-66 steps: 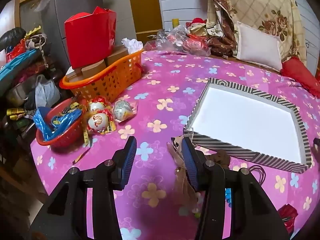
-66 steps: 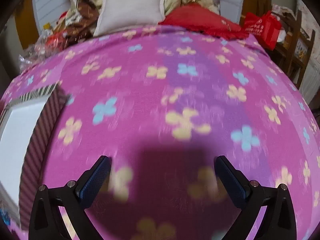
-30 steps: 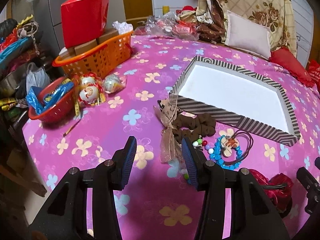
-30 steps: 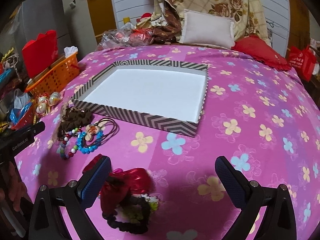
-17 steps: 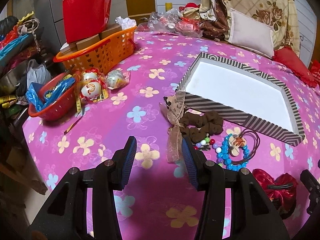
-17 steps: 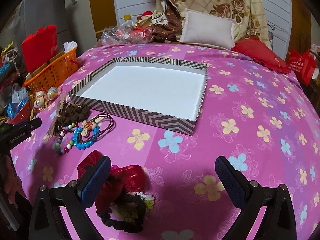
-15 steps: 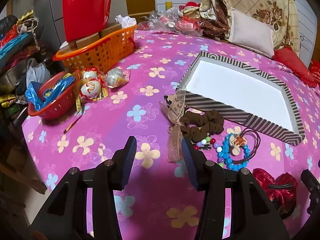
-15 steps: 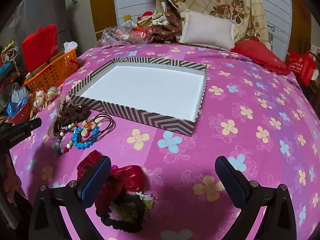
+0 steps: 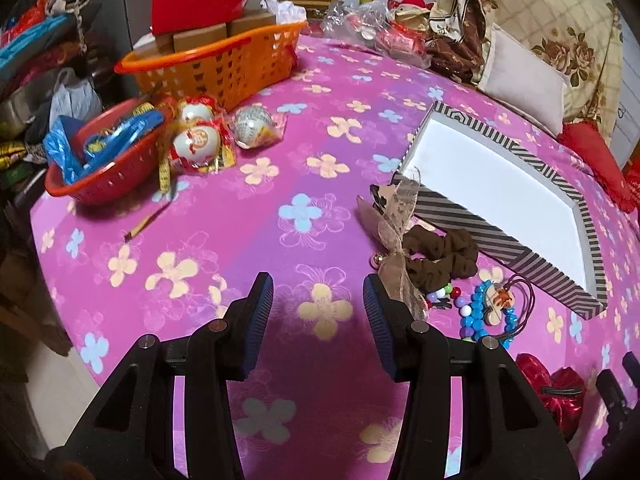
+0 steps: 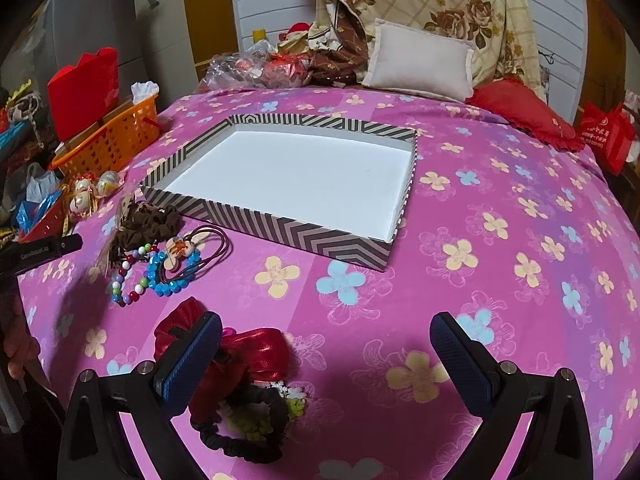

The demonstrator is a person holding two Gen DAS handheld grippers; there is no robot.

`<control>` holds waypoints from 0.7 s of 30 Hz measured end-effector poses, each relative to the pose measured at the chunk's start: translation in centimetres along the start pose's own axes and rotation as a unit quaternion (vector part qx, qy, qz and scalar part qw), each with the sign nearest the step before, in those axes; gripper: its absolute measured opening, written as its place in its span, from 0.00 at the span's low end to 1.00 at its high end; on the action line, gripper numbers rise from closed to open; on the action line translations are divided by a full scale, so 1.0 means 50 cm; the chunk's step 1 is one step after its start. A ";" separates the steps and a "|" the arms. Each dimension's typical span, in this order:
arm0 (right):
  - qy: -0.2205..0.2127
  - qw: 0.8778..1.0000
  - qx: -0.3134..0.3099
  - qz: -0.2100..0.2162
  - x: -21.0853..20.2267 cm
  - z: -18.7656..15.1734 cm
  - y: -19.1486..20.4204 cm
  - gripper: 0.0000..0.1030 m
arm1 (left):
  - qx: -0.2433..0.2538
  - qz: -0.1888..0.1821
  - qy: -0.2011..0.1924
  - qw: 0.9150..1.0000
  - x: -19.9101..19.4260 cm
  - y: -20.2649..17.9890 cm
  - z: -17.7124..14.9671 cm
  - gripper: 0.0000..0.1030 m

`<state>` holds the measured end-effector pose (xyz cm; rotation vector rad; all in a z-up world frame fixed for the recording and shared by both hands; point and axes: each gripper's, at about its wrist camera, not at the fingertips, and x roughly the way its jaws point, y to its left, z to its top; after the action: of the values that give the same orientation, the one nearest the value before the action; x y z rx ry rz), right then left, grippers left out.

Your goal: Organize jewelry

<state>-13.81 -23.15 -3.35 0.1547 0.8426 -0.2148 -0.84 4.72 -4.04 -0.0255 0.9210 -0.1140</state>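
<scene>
I see one striped box (image 10: 280,230) on the bed (image 10: 500,280), nothing in it. At its 8 o'clock: one brown scrunchie (image 10: 150,220), two bead bracelets (image 10: 172,276). One red scrunchie (image 10: 256,350) nearer me. Left gripper (image 9: 318,300) and right gripper (image 10: 325,340) both stand apart, holding nothing.

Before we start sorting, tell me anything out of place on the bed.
The jewelry is loose on the cover, none of it in the striped box, whose white floor is bare. Brown scrunchie, bead bracelets and pendant cord overlap in one heap at its corner; red scrunchie lies apart, nearer.
</scene>
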 end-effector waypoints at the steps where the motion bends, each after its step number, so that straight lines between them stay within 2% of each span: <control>1: 0.001 1.000 0.000 0.000 0.001 0.000 0.000 1.00 | -0.001 -0.003 0.002 1.000 0.001 -0.002 0.000 0.45; 2: 0.003 1.000 -0.001 0.000 0.003 -0.001 -0.001 1.00 | -0.002 -0.004 0.003 1.000 0.002 -0.003 0.000 0.49; 3: 0.004 1.000 -0.001 0.000 0.003 -0.001 0.000 1.00 | -0.003 -0.005 0.003 1.000 0.003 -0.005 0.000 0.58; 4: 0.005 1.000 -0.002 -0.001 0.004 -0.001 0.000 1.00 | -0.005 -0.007 0.000 1.000 0.002 -0.006 0.001 0.61; 9: 0.008 1.000 -0.003 -0.001 0.007 -0.003 0.002 1.00 | 0.005 -0.004 -0.013 1.000 -0.008 -0.019 0.002 0.61; 21: 0.011 1.000 -0.001 0.005 0.010 -0.006 0.002 1.00 | 0.011 0.000 -0.009 1.000 0.000 -0.024 0.001 0.61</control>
<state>-13.68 -23.05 -3.92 0.1601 0.8644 -0.2022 -0.92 3.51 -3.94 -0.0063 0.9016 -0.1238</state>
